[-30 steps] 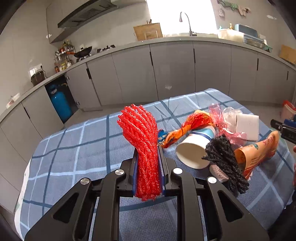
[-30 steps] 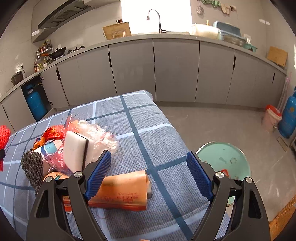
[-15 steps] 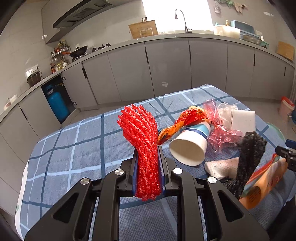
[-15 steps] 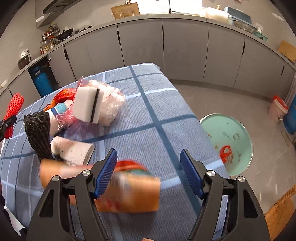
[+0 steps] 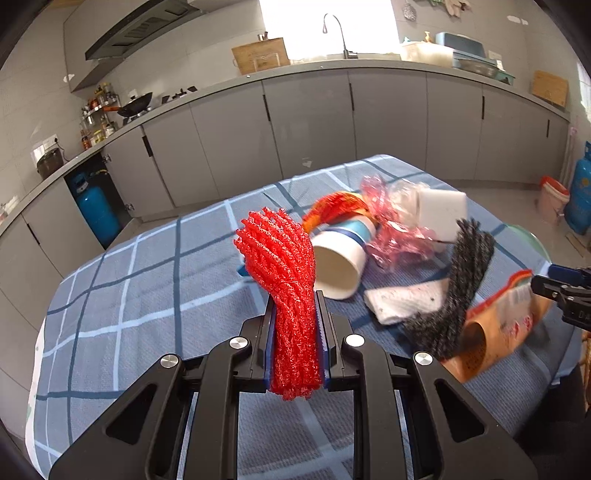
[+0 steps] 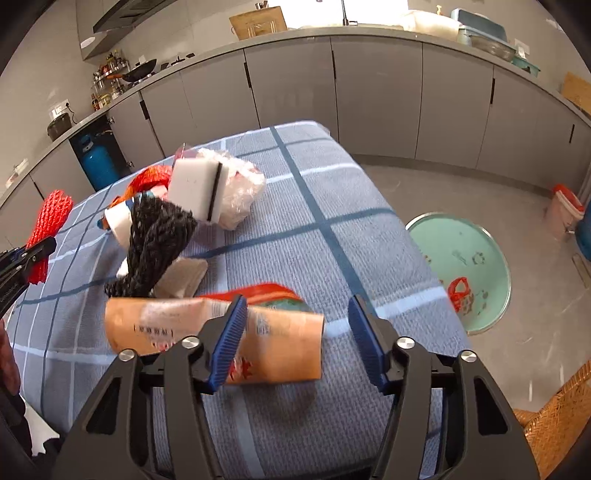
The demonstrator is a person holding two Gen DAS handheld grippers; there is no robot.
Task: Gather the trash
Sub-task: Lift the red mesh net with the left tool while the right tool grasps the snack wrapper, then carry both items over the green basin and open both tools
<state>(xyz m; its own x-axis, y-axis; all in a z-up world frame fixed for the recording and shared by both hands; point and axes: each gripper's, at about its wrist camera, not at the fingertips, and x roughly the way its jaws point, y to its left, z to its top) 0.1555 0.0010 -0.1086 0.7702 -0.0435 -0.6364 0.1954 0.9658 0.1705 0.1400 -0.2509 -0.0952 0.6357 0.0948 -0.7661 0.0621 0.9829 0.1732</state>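
With the left gripper (image 5: pixel 295 347) pinching red netting (image 5: pixel 284 280), the right gripper (image 6: pixel 295 343), jaws just narrowing but still spread around the orange packet (image 6: pixel 273 343) at lower centre, must next clamp it.

Grey cabinets (image 5: pixel 310 122), bright window (image 5: pixel 325 26), concrete floor (image 6: pixel 461 192).

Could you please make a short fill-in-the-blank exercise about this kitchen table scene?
1. The left hand-held gripper is shut on a ____ mesh net.
2. The paper cup lies on its ____.
3. The green basin stands on the ____.

Missing words: red; side; floor
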